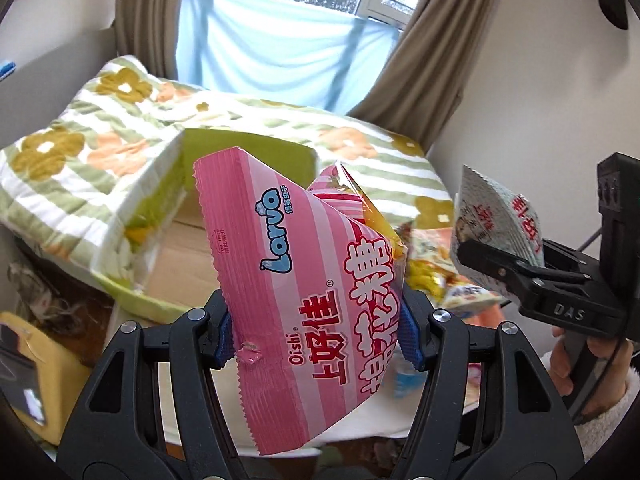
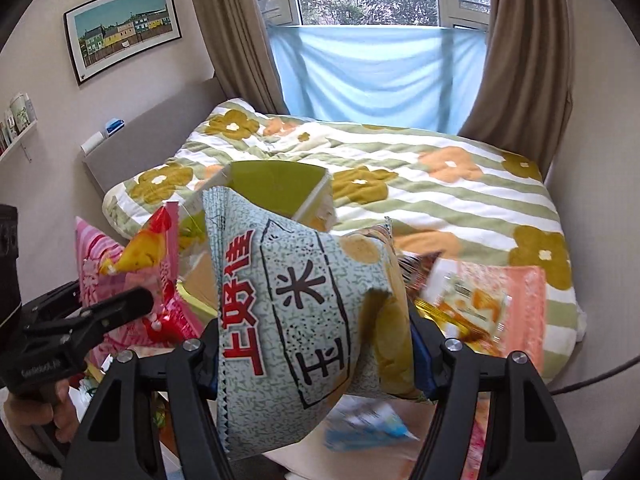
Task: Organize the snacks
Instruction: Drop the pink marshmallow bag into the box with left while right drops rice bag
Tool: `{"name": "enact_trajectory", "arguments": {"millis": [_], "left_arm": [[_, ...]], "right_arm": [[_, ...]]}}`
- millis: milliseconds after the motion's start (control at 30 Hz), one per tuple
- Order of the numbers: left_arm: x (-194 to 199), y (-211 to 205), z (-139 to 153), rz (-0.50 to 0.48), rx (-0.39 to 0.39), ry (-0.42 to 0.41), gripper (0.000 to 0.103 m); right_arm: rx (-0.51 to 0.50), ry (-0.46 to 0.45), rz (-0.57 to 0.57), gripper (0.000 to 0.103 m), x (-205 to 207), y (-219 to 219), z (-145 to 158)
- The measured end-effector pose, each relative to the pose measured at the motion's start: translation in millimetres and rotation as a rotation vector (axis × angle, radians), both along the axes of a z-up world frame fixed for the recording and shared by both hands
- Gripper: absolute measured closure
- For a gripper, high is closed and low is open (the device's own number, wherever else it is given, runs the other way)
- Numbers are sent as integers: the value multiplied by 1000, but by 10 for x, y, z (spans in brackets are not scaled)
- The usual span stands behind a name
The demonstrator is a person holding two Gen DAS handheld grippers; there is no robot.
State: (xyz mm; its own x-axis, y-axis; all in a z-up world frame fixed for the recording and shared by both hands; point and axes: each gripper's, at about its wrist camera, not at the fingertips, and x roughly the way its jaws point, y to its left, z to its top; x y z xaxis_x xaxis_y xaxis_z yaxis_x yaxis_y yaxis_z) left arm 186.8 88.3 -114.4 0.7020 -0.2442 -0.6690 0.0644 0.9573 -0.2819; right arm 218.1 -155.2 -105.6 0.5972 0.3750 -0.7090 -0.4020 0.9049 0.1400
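My left gripper is shut on a pink striped Oishi snack bag and holds it up in front of an open green cardboard box on the bed. The pink bag also shows in the right wrist view. My right gripper is shut on a pale green speckled Oishi corn snack bag; it appears at the right of the left wrist view. Several other snack packets lie on the bed to the right of the box.
A flowered green-striped quilt covers the bed. Brown curtains and a blue cloth hang at the window behind. A wall runs close on the right. A yellow object sits at the lower left.
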Motion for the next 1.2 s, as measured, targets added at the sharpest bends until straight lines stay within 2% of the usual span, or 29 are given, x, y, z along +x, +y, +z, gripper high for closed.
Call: {"name": "enact_trajectory", "arguments": {"millis": [267, 467, 567, 600, 633, 733, 767, 933, 1200], "left_arm": [[777, 970, -203, -46, 45, 92, 44], [1165, 1170, -599, -104, 100, 183, 44], [1211, 1122, -711, -122, 102, 230, 43], [1243, 1112, -748, -130, 94, 251, 41], [1302, 1125, -812, -136, 83, 283, 35], [1325, 1128, -923, -113, 77, 335, 11], [1320, 1141, -944, -103, 78, 338, 9], [1145, 1200, -904, -49, 97, 336, 9], [788, 1364, -846, 58, 59, 299, 9]], "right_arm": [[2, 56, -41, 38, 359, 956, -127], [7, 123, -91, 38, 542, 1358, -330], [11, 160, -100, 38, 599, 1465, -408], [7, 167, -102, 38, 614, 1510, -425], [4, 175, -99, 38, 635, 1535, -447], [-5, 189, -95, 38, 697, 1564, -504], [-6, 191, -94, 38, 725, 1564, -518], [0, 213, -79, 38, 831, 1538, -623], [-11, 214, -21, 38, 855, 1670, -744]]}}
